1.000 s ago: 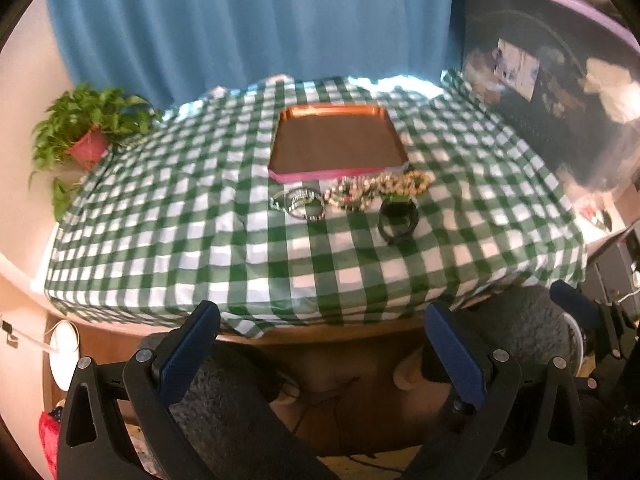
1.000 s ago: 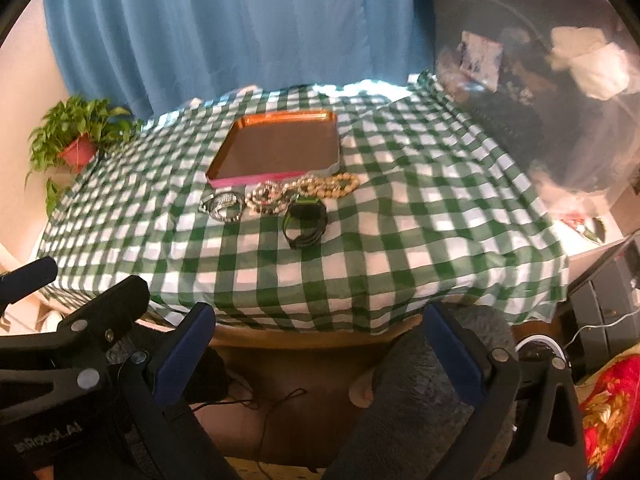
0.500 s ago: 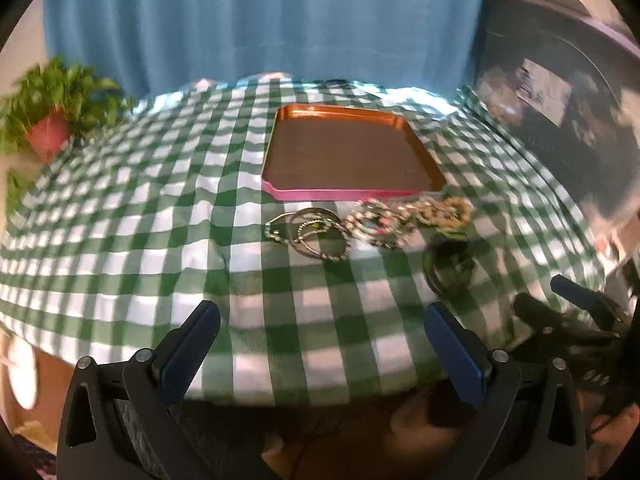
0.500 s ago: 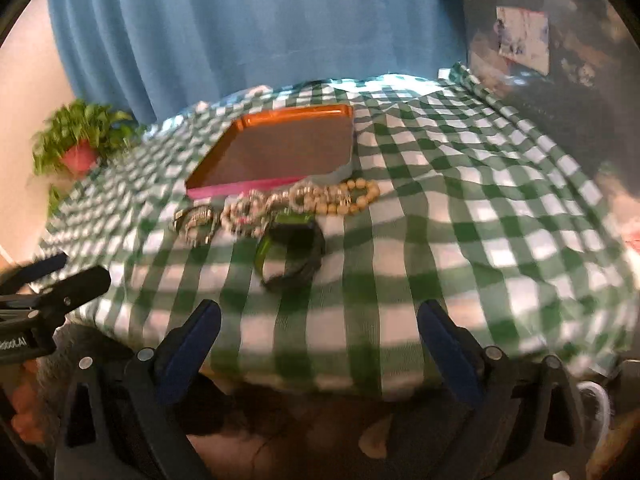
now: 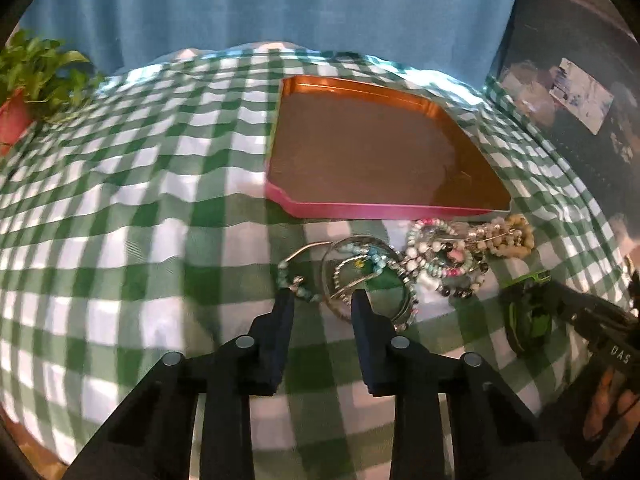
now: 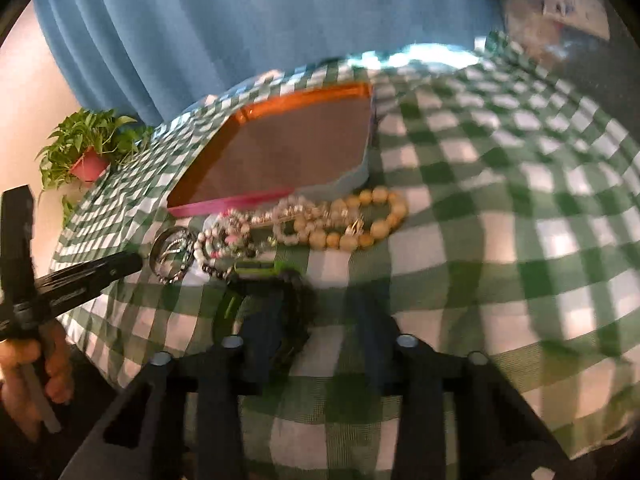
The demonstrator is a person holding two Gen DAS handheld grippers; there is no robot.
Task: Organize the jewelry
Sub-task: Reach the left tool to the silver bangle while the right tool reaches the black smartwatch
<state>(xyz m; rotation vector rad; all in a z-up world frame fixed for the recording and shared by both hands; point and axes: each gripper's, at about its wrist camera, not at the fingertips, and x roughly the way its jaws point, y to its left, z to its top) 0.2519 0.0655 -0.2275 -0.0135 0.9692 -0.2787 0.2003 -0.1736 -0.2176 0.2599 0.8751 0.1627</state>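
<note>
From the left wrist camera we saw a table under a green-and-white checked cloth (image 5: 120, 208), with an empty copper-brown tray (image 5: 376, 152) lying flat toward the back. Just in front of its pink near edge lay the jewelry, all on the cloth: silver bangles (image 5: 360, 276) beside a turquoise bead strand, a tangle of mixed beaded bracelets (image 5: 444, 256), and a cream bead bracelet (image 5: 508, 236) farthest right. Our left gripper (image 5: 322, 300) was partly open, its tips at the near edge of the bangles, gripping nothing. A dark green-trimmed watch (image 5: 528, 316) lay at lower right.

From the right wrist camera we saw the same row from the other side — the cream bracelet (image 6: 348, 220) nearest the tray (image 6: 288, 148). Our right gripper (image 6: 320, 312) hovered at the watch (image 6: 260, 292); motion blur hid its fingertips, so we could not tell whether it had closed on anything.

We judged the task barely begun — no piece was in the tray, and every one remained to be moved.
</note>
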